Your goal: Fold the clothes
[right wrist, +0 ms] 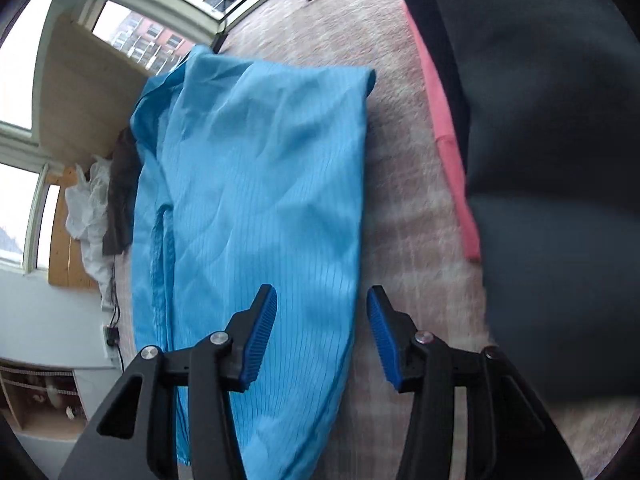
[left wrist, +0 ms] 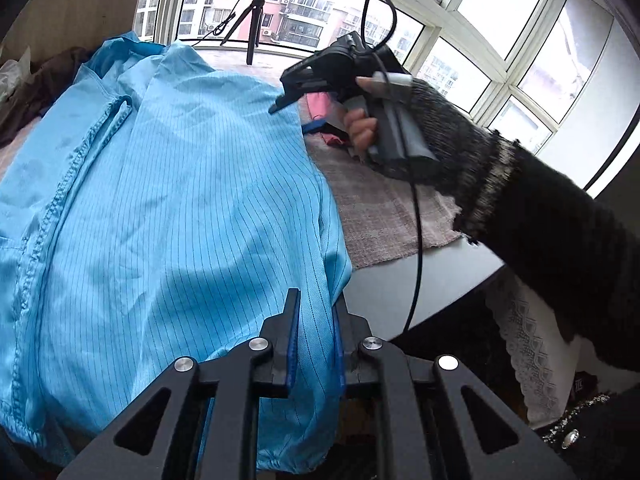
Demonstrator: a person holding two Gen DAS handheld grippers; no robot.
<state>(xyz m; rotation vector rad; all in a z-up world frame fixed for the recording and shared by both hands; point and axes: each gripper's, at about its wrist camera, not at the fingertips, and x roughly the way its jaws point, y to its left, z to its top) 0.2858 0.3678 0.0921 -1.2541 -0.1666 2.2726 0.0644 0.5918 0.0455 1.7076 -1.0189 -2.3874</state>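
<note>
the blue garment (left wrist: 168, 184) lies long on the pink cloth of the table (right wrist: 404, 184), one side already folded in (i judge the cross folds are left). the left gripper (left wrist: 316, 344) is clenched on its near edge. the right gripper (right wrist: 322, 336) hangs released above the cloth, nothing between its jaws. a red garment (right wrist: 452, 144) and dark clothes lie beside, a tripod (left wrist: 252, 20) stands behind; none block the fold.

Sky-blue coat (left wrist: 180, 184) with thin dark pinstripes, shiny at the seams. Pinkish-grey checked cloth (left wrist: 384, 208) under it. Black fingers (right wrist: 260, 324) carry ribbed royal-blue pads. Sleeve (left wrist: 560, 240) is black knit with a pale flecked band. Coral-pink strip (right wrist: 452, 152) alongside.
</note>
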